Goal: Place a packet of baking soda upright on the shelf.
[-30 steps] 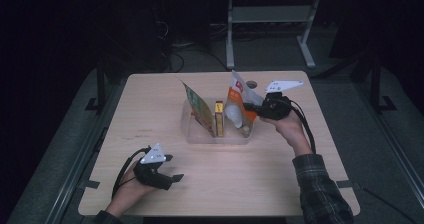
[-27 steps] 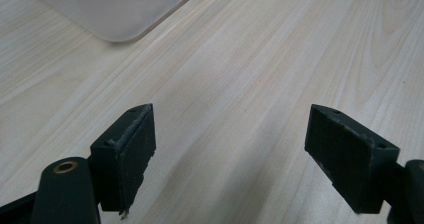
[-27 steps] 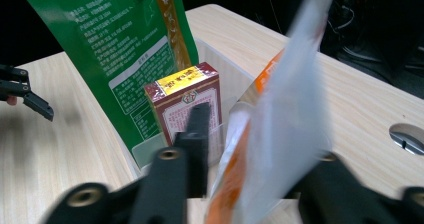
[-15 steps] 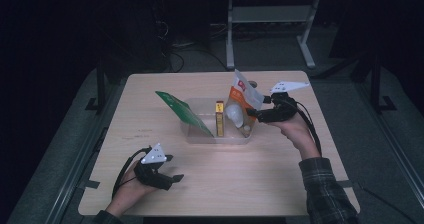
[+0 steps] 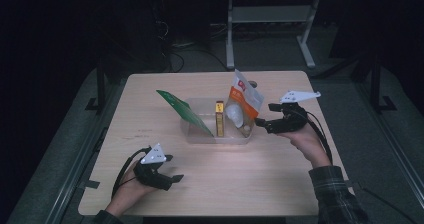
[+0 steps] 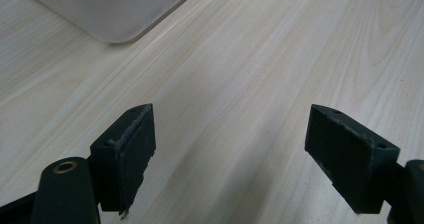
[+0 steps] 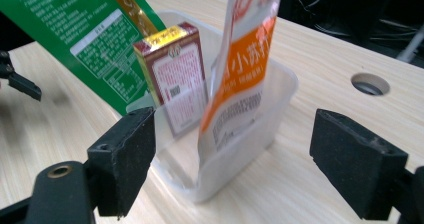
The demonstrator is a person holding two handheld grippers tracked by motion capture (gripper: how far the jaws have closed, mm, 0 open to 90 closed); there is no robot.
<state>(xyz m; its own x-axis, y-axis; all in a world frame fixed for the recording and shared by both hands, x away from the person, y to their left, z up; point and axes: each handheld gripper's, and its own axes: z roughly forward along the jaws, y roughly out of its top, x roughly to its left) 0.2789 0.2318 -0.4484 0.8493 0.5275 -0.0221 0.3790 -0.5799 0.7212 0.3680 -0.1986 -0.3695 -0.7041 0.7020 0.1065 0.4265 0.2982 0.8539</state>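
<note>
Three packs stand in the clear plastic bin (image 5: pixel 217 134) at the middle of the table (image 5: pixel 280 184): an orange-and-white pouch (image 5: pixel 243 103) at its right end, a small red-and-gold box (image 5: pixel 219 118) upright in the middle, and a green packet (image 5: pixel 184 112) leaning out over the left rim. The pouch is the thing nearest the work — it stands tilted against the bin's wall, its top above the rim, and in the right gripper view it sits (image 7: pixel 240 74) directly between the jaws but farther off, untouched. The right claw (image 5: pixel 264 124) hovers just beside the bin's right end, released, jaws wide and holding nothing. To take the pouch well, I judge the claw should come in higher — above the bin wall, pinching the flat upper edge squarely across its faces, so the soft bag does not fold or drag the bin along. Closing low risks catching the rim as well. The left claw (image 5: pixel 172 180) rests on the table near the front edge, well apart from the bin, also released; its own view shows spread jaws over bare wood and a bin corner (image 6: pixel 110 9).
</note>
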